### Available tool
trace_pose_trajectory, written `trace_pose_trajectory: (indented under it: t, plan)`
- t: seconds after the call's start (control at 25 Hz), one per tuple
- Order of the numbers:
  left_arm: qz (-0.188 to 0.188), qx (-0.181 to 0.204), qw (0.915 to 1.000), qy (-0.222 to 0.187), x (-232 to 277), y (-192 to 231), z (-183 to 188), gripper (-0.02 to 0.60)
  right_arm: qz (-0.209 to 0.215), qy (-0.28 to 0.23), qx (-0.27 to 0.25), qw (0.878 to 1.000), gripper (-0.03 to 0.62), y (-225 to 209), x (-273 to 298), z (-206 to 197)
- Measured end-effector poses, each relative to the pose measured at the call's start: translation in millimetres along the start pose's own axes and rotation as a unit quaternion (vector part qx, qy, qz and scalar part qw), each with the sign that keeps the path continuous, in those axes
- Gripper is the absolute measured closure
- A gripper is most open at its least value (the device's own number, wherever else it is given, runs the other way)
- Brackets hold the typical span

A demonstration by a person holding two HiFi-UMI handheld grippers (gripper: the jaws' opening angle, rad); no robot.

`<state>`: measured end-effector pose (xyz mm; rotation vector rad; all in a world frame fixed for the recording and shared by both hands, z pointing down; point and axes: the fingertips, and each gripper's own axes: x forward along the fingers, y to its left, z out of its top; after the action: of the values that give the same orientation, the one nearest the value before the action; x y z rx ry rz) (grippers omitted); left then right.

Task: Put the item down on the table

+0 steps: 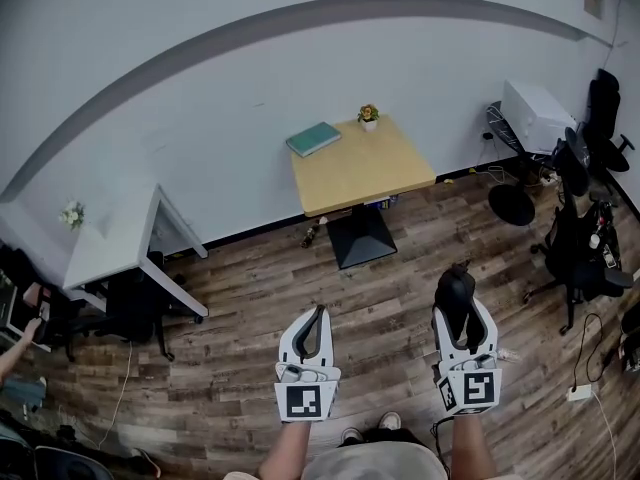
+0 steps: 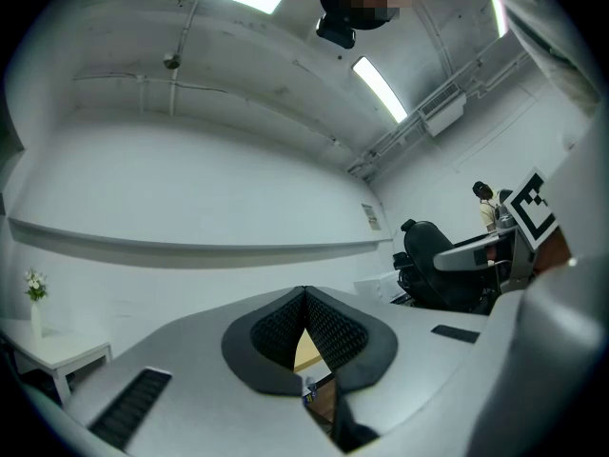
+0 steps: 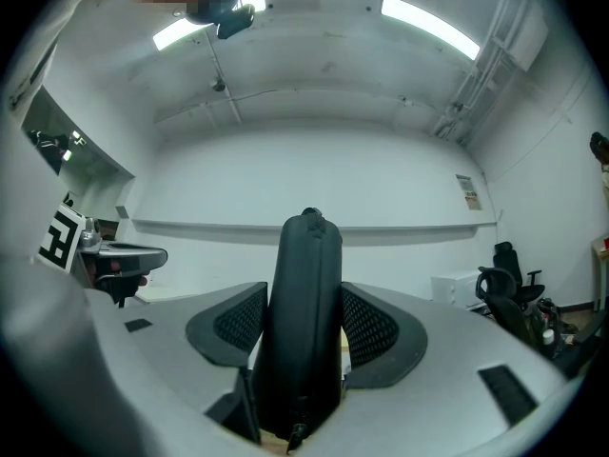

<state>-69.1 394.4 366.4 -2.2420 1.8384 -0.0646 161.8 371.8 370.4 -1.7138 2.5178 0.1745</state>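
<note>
A black zippered case point(image 3: 303, 322) stands upright between the pads of my right gripper point(image 3: 304, 327), which is shut on it. In the head view the same black case point(image 1: 456, 290) sticks out past the right gripper point(image 1: 462, 313), above the wood floor. My left gripper point(image 1: 313, 330) is beside it at the left, its jaws closed tip to tip with nothing between them; in its own view the left gripper point(image 2: 305, 293) shows its pads meeting at the tips. The wooden table point(image 1: 385, 173) stands ahead by the wall, well beyond both grippers.
On the wooden table lie a teal book point(image 1: 314, 138) and a small flower pot point(image 1: 368, 117). A white desk point(image 1: 115, 238) stands at the left, office chairs point(image 1: 580, 238) and a white box point(image 1: 535, 116) at the right. A cable and power strip point(image 1: 581, 391) lie on the floor.
</note>
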Motion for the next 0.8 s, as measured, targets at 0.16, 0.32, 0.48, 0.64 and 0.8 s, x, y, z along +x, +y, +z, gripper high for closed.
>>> trace_pose_trajectory:
  t: [0.16, 0.32, 0.48, 0.64, 0.8]
  plan:
    - [-0.006, 0.005, 1.0000, -0.005, 18, -11, 3, 0.574, -0.006, -0.001, 0.004, 1.000, 0.339, -16, 6, -2]
    - [-0.013, 0.012, 0.9998, -0.010, 36, -29, 7, 0.574, -0.005, -0.006, 0.008, 1.000, 0.341, -38, 10, -2]
    - [-0.014, 0.012, 0.9998, -0.011, 50, -46, 8, 0.575, 0.002, -0.008, 0.010, 1.000, 0.341, -55, 13, -5]
    - [-0.016, 0.005, 0.9999, -0.001, 61, -65, 3, 0.575, 0.001, -0.003, 0.018, 1.000, 0.340, -73, 12, -12]
    - [-0.025, 0.011, 0.9996, 0.003, 73, -77, -2, 0.575, -0.005, 0.003, 0.028, 1.000, 0.341, -90, 14, -21]
